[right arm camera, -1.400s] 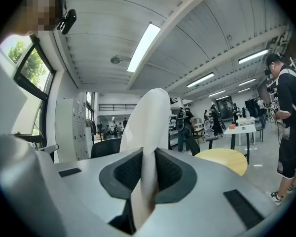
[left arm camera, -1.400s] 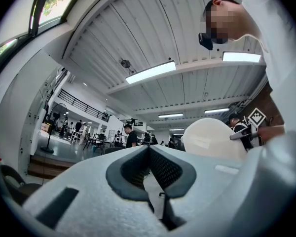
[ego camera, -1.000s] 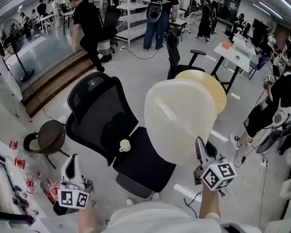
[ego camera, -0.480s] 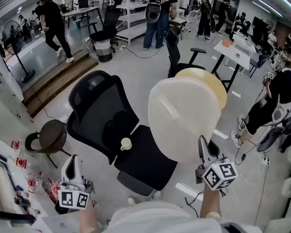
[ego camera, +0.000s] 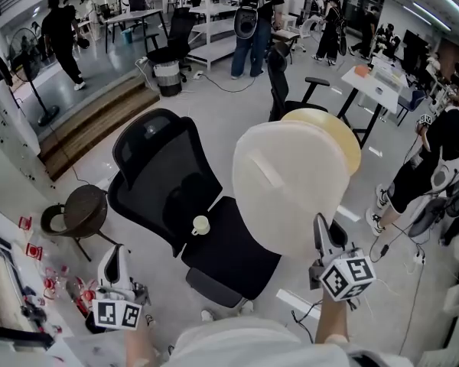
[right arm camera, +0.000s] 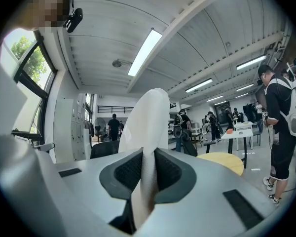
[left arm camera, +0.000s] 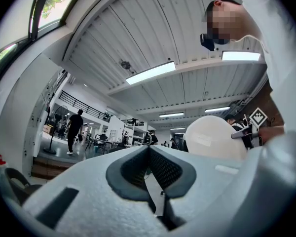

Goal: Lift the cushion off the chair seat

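A round cream cushion (ego camera: pixel 287 186) hangs on edge in the air, right of and above the black office chair's seat (ego camera: pixel 226 258) and mesh back (ego camera: pixel 157 182). My right gripper (ego camera: pixel 321 232) is shut on its lower edge from below. In the right gripper view the cushion (right arm camera: pixel 148 127) stands edge-on, pinched between the pads of the right gripper (right arm camera: pixel 144 169). My left gripper (ego camera: pixel 115 258) is low at the left, apart from the chair, with nothing in it. In the left gripper view its jaws (left arm camera: pixel 149 157) are shut, and the cushion (left arm camera: pixel 214 137) shows at the right.
A yellow round table (ego camera: pixel 333 132) stands just behind the cushion. A brown stool (ego camera: pixel 80 212) is left of the chair, with a wooden step (ego camera: pixel 92 125) beyond it. A person (ego camera: pixel 444 159) stands at the right. More people, desks and chairs fill the back.
The cushion and both grippers have stayed put. A person in black at the back has walked off to the left.
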`<state>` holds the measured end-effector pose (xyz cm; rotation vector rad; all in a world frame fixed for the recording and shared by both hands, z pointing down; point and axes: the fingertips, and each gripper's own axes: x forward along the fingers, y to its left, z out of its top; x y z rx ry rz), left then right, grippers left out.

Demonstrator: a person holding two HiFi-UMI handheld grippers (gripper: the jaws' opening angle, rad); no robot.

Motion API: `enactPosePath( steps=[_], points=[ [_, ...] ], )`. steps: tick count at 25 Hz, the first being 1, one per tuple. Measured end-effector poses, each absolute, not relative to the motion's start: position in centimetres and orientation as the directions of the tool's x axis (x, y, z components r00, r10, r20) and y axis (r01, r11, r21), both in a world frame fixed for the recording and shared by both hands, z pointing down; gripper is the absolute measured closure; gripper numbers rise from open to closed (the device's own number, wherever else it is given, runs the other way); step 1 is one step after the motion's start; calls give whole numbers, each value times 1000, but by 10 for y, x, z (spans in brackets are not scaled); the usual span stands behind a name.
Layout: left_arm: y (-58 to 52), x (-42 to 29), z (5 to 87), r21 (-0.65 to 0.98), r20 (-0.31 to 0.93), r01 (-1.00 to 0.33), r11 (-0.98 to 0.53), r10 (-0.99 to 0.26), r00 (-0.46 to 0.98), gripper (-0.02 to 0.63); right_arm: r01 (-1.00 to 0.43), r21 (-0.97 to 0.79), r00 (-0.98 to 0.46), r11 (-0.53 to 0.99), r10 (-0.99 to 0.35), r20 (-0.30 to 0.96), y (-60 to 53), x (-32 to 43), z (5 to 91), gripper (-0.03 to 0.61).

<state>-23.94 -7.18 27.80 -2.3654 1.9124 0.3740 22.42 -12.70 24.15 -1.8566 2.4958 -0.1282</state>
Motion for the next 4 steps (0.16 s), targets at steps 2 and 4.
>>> enactPosePath(
  steps=[2,4],
  points=[
    [-72,-240,279,93,-236,-971,-219,-952,192,598,-956,-85,-285,282,-958,25,-127,225,242,526],
    [-72,-240,279,93,-236,-971,-219,-953,192,598,-956,-83,-283,281,-959,24,-127,225,242,526]
  ],
)
